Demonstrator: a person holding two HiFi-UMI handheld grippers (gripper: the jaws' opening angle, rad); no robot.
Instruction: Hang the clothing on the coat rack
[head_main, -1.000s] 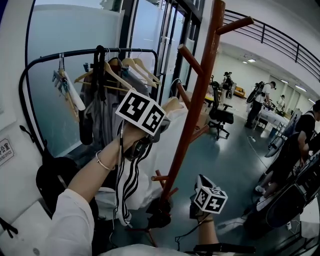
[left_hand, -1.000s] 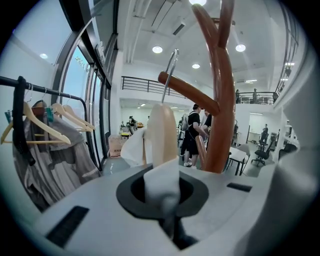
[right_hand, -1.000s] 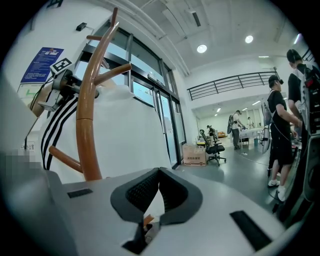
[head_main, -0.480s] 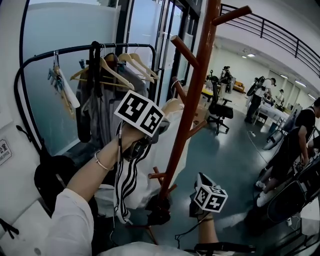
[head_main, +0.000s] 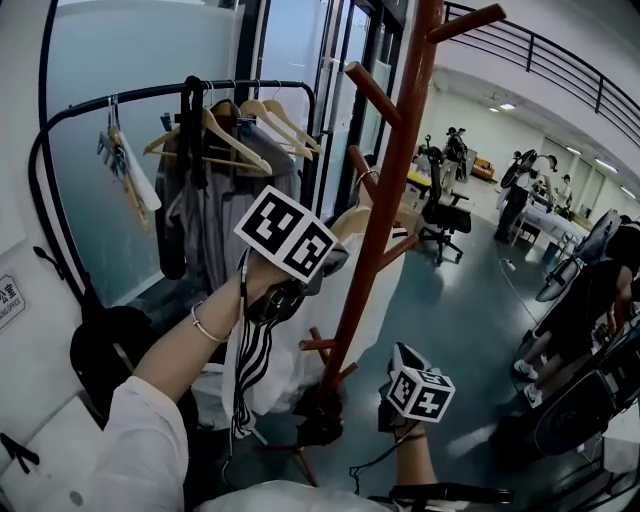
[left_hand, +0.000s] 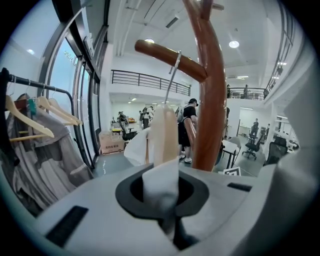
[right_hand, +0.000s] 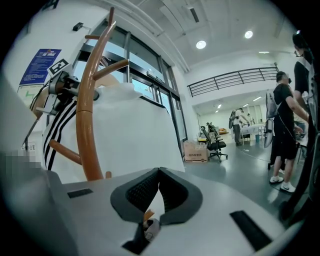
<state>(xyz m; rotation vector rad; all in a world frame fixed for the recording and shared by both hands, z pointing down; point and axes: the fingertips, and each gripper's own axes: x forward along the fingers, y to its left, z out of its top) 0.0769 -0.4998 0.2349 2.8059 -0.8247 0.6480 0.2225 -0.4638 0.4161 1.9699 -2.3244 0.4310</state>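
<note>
The left gripper (left_hand: 161, 190) is clamped shut on the shoulder of a wooden hanger (left_hand: 164, 132), with the white fabric of the striped garment (head_main: 250, 360) pinched in the grip. The garment hangs below it, beside the coat rack's red-brown pole (head_main: 385, 190). The hanger's wire hook (left_hand: 172, 75) crosses an upward-slanting peg (left_hand: 160, 54); whether it already bears on the peg I cannot tell. The step in hand looks like seating the hook. It is best done by easing the hanger down and toward the pole until the hook slides to the peg's low end and takes the weight, and only then letting go. Keep the hanger level so the garment does not slip off. The right gripper (right_hand: 159, 172) sits low by the fabric, closed on nothing, and could steady the cloth.
</note>
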